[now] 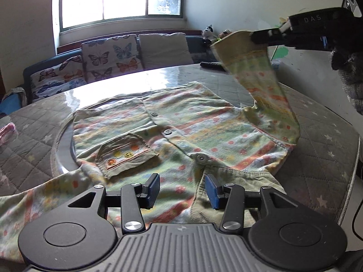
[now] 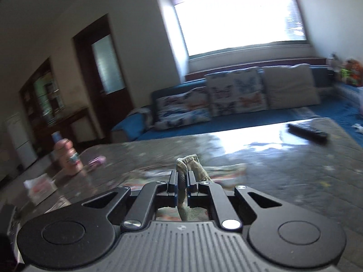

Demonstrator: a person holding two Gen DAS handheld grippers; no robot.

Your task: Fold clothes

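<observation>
A child's patterned cardigan (image 1: 181, 131) with buttons and a small pocket (image 1: 127, 156) lies flat on the quilted table (image 1: 317, 154). My left gripper (image 1: 182, 190) hovers open just above its near collar edge, blue pads apart and holding nothing. In the left wrist view my right gripper (image 1: 261, 36) is up at the right, shut on the ribbed cuff of the right sleeve (image 1: 267, 90), which is lifted off the table. The right wrist view shows my right gripper (image 2: 182, 179) with that cuff (image 2: 188, 163) pinched between its jaws.
A remote control (image 2: 307, 131) lies at the far right of the table. A pink bottle (image 2: 68, 156) and small items stand at the far left. Behind is a blue sofa (image 2: 181, 127) with butterfly cushions under a window. A gloved hand (image 1: 349, 68) holds the right gripper.
</observation>
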